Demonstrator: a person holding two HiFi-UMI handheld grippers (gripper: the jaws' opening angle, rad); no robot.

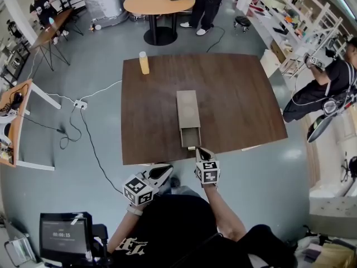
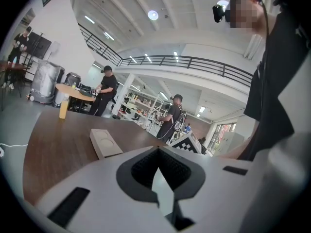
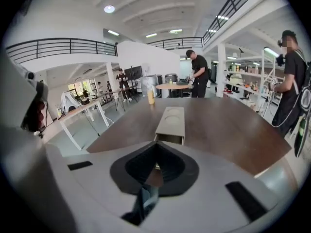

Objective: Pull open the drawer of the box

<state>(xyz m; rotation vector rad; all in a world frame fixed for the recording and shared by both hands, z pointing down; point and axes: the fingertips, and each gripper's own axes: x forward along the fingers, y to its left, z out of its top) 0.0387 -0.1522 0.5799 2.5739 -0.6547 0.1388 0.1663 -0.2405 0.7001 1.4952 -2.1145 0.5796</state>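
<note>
Drawer [image 1: 190, 137] juts partly from the box [image 1: 188, 109] at 6 o'clock, right claw [image 1: 197, 149] pressed together at its front, left claw [image 1: 165, 170] likewise but idle; next, probably a straight pull toward 6 o'clock.

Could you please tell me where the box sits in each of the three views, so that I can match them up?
Head view: box in the middle of the table, drawer pointing down the picture.
Left gripper view: box left of centre, above the jaws.
Right gripper view: box at centre, just beyond the jaws, drawer facing the camera.
Shared landmark: orange bottle, beyond the box in all three.
</note>
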